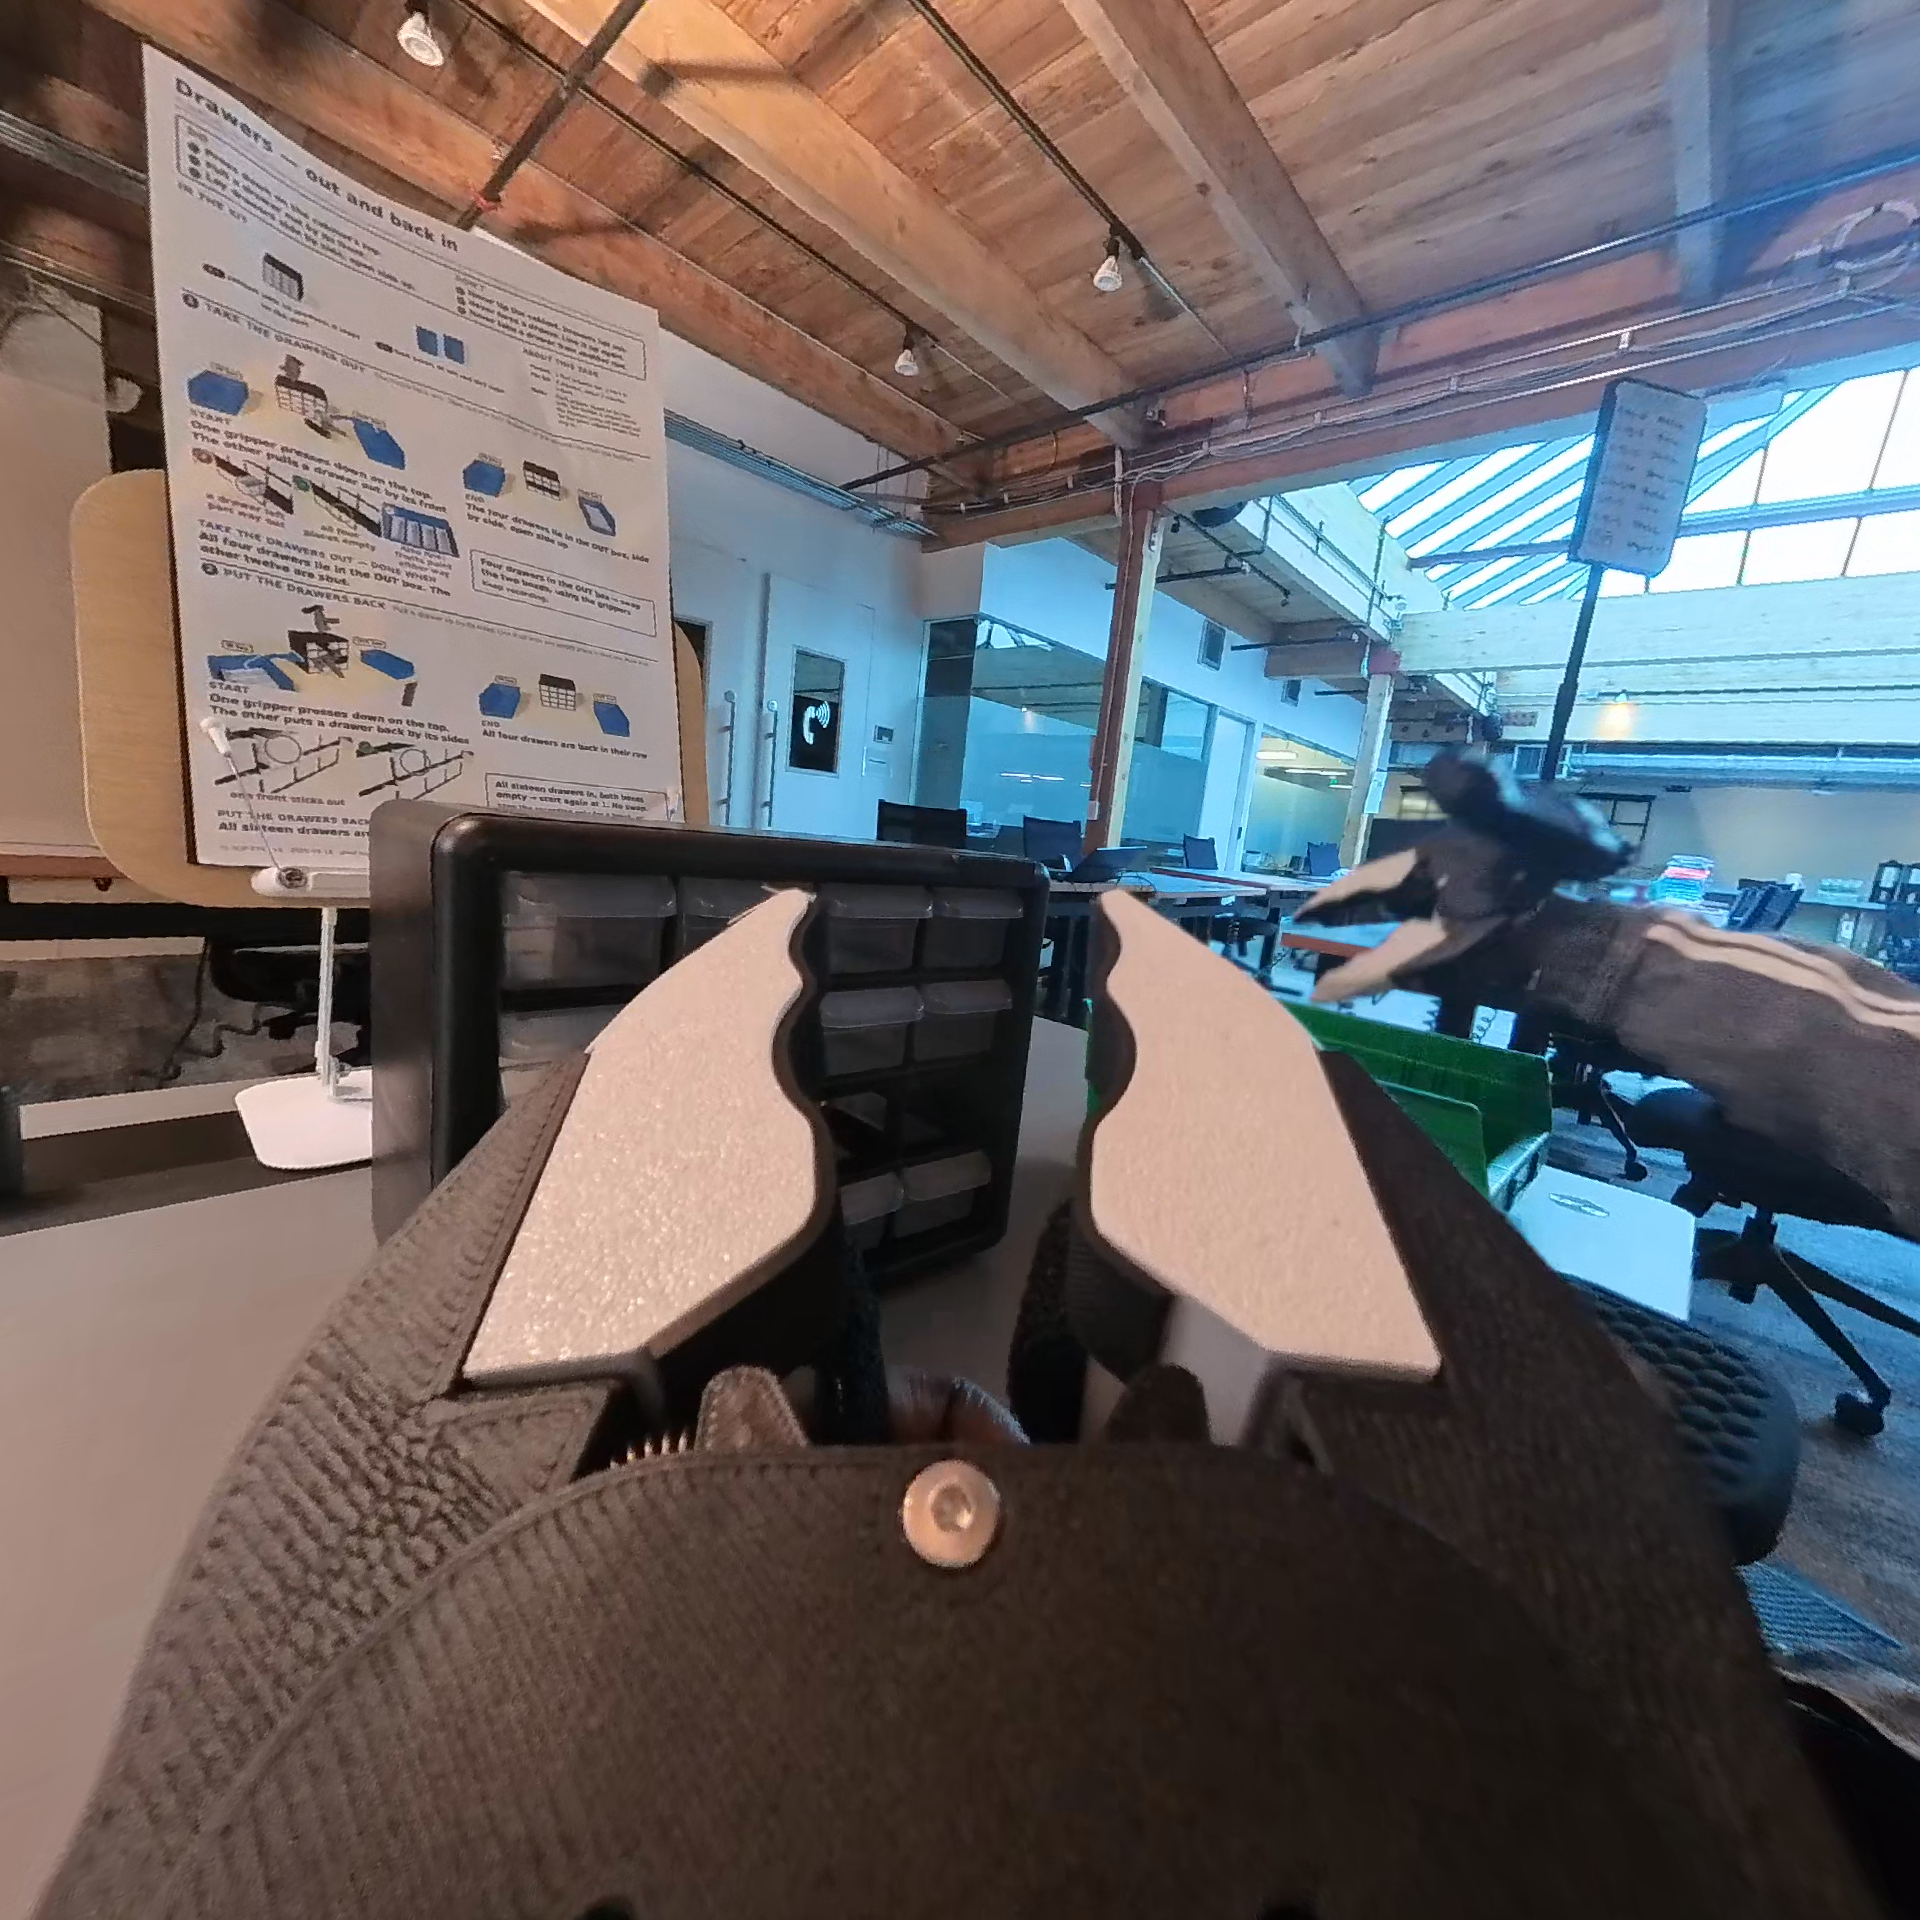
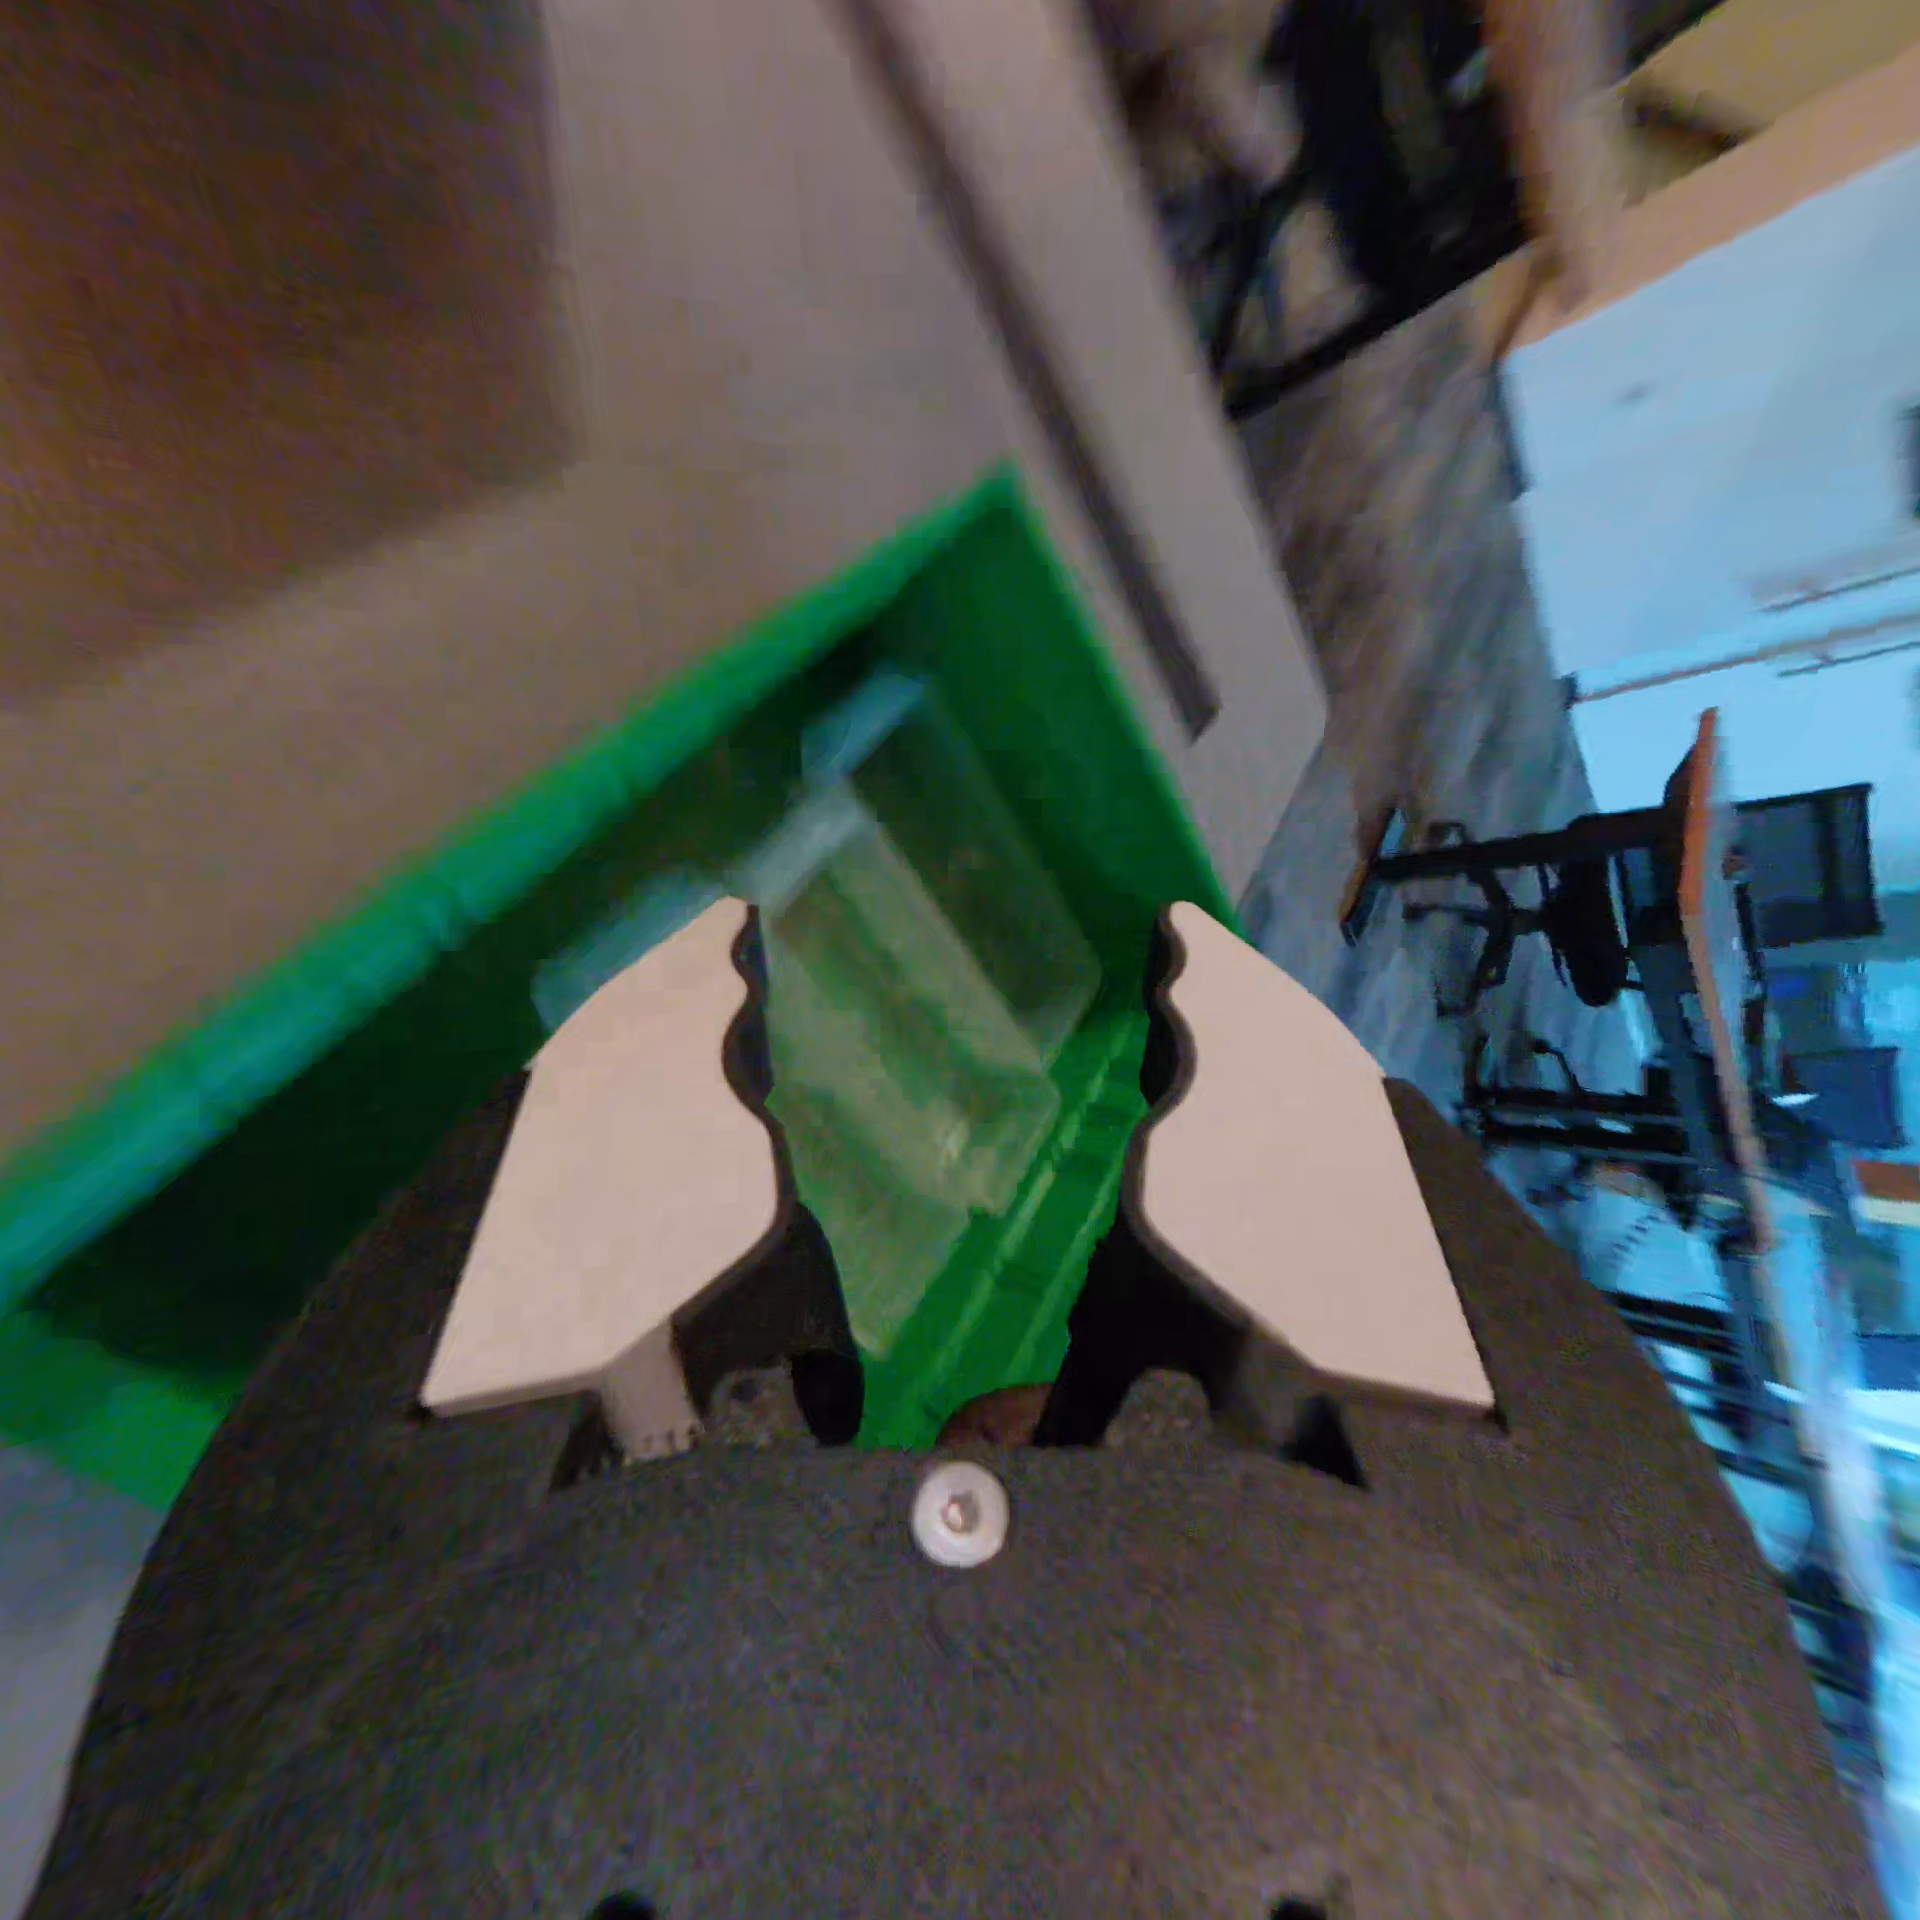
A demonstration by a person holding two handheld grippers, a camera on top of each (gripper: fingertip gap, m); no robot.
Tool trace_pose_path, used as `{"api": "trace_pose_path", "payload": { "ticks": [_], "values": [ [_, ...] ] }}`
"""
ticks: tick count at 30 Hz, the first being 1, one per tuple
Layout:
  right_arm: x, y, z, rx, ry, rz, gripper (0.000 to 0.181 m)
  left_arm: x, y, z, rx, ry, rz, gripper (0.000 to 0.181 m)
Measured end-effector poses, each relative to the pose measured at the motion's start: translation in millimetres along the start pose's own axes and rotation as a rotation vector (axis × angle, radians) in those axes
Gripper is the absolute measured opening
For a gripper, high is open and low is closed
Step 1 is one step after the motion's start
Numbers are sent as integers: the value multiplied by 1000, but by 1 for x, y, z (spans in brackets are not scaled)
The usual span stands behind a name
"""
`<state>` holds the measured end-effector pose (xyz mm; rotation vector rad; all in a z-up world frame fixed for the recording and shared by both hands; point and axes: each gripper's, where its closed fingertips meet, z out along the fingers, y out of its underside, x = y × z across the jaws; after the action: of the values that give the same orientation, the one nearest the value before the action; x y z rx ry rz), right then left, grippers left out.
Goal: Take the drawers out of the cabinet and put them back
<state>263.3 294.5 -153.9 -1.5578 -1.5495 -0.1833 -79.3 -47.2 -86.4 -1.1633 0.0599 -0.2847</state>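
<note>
Although the black drawer cabinet [image 1: 727,1039] fills the space straight ahead of your left gripper [image 1: 951,914], that tool is not on it: its jaws stand apart with nothing between them, and the cabinet front sits beyond the tips, facing you. Several of its clear drawers are seated in the upper rows; a dark gap in the third row looks like at least one empty slot, though the fingers hide much of the grid. To the right of the cabinet, just beside it, lies the green bin [image 2: 499,894].

Your right gripper [image 2: 956,920] hangs over that bin, tilted down into it, jaws apart and empty. Directly below and ahead of its tips lies a clear drawer [image 2: 935,997], with what may be a second against it; blur makes the count uncertain. The drawer's long axis runs roughly along your fingers' line, slanting slightly left.

So the right tool is the nearer one by far. To close across the drawer's narrow sides, you would likely come straight down without much wrist turn.
</note>
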Motion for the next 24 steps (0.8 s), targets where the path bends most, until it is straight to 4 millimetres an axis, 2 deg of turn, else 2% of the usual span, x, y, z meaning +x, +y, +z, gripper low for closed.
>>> {"api": "trace_pose_path", "payload": {
  "ticks": [3, 5, 7, 9, 10, 12, 16, 20, 24],
  "values": [
    [-3, -73, -41, 312, 87, 238, 66, 0, 2, 0, -14, -5, 22, 48],
    [-13, -117, -71, 508, 108, 377, 50, 0, 4, 0, -26, -5, 36, 47],
    [-27, -159, -99, 706, 83, 492, 0, -1, 6, -1, -43, -15, 63, 23],
    [-40, -195, -118, 863, 33, 573, 0, -3, 8, -2, -67, -22, 95, 1],
    [-48, -211, -121, 904, -10, 578, 0, -3, 10, -2, -90, -20, 106, 0],
    [-60, -236, -109, 919, -64, 564, 0, -5, 17, -2, -140, -13, 126, 0],
    [-69, -266, -51, 820, -158, 576, 0, -20, 29, 0, -234, -62, 201, 0],
    [-70, -281, -2, 734, -245, 614, 0, -32, 46, 6, -374, -59, 291, 7],
    [-79, -283, 25, 659, -302, 605, 0, -48, 72, 13, -529, -50, 475, 26]
  ]
}}
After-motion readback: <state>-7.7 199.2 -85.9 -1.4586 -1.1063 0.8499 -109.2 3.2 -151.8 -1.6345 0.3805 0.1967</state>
